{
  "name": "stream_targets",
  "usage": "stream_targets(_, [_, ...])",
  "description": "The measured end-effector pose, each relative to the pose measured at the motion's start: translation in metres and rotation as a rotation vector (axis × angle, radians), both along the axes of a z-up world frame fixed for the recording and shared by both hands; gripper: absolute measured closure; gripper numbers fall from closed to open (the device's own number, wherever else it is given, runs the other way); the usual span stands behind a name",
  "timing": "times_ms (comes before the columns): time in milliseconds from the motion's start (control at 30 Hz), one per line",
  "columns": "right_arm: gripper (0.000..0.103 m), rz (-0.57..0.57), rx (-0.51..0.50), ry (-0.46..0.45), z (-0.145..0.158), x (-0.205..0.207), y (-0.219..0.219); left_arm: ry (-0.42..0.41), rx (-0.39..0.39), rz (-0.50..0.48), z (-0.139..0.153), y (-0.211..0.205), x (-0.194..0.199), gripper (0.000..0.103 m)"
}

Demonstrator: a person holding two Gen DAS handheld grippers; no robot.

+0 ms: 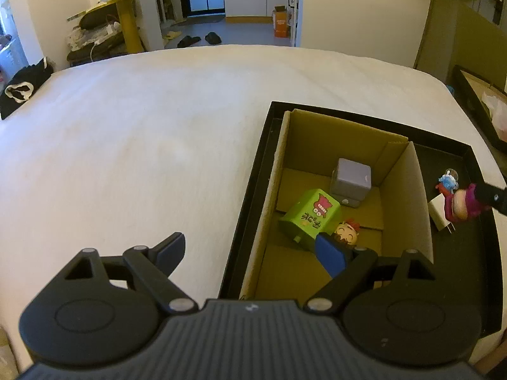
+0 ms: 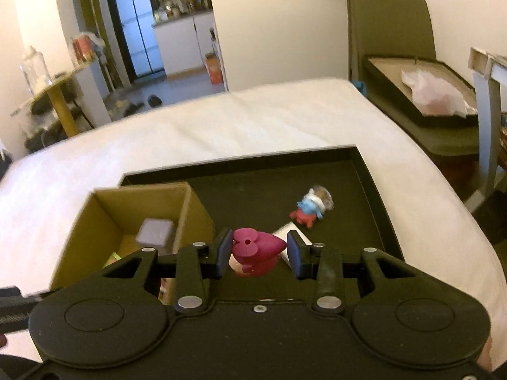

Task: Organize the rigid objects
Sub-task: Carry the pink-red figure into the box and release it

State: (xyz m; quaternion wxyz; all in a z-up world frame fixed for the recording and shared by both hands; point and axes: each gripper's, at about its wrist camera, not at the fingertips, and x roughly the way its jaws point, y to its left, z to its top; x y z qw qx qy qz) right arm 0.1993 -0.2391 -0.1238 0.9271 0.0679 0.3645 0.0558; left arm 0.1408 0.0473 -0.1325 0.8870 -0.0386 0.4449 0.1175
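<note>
My right gripper (image 2: pixel 257 255) clamps a magenta-haired toy figure (image 2: pixel 256 253) between its blue pads, low in the centre of the right wrist view, above the black tray (image 2: pixel 369 171) that sits on a white bed (image 2: pixel 221 120). Beyond the figure, toward the middle right of that frame, a small blue-and-red figurine (image 2: pixel 309 210) lies on the tray floor, with a white charger plug (image 2: pixel 291 232) just beside the held toy. My left gripper (image 1: pixel 250 255) hangs with its fingers spread wide at the bottom of the left wrist view, one finger over the bed, the other over the cardboard box (image 1: pixel 405 196) standing in the tray's left part. Inside the box, right of centre in that frame, lie a grey cube (image 1: pixel 351 183), a green carton (image 1: pixel 309 217) tipped on its side, and a smiling red-haired doll head (image 1: pixel 347 232) touching the carton.
</note>
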Motion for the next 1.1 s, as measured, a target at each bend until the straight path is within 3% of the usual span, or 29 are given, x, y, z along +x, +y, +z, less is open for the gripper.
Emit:
stream_targets(300, [0.066,0.061,0.008,-0.106,0.016,-0.009,0.019,0.003,-0.041,-0.008,-0.004,0.007,-0.001,0.018])
stream_targets(400, [0.066,0.073,0.02,-0.132,0.017,-0.01,0.024,-0.004,-0.068,-0.012,-0.004,0.01,-0.003,0.023])
stream_targets(600, [0.066,0.125,0.013,-0.171,0.018,-0.01,0.041,0.0,-0.115,-0.032,-0.01,0.016,-0.002,0.046])
stream_targets(833, [0.066,0.178,-0.046,-0.242,0.023,-0.008,0.067,0.012,-0.186,-0.057,-0.018,0.023,0.002,0.079])
stream_targets(967, [0.066,0.224,-0.103,-0.272,0.022,-0.009,0.084,0.002,-0.222,-0.061,-0.02,0.028,0.001,0.083])
stream_targets(1100, [0.066,0.255,-0.145,-0.245,0.012,-0.003,0.098,-0.009,-0.252,-0.055,-0.023,0.035,0.0,0.087])
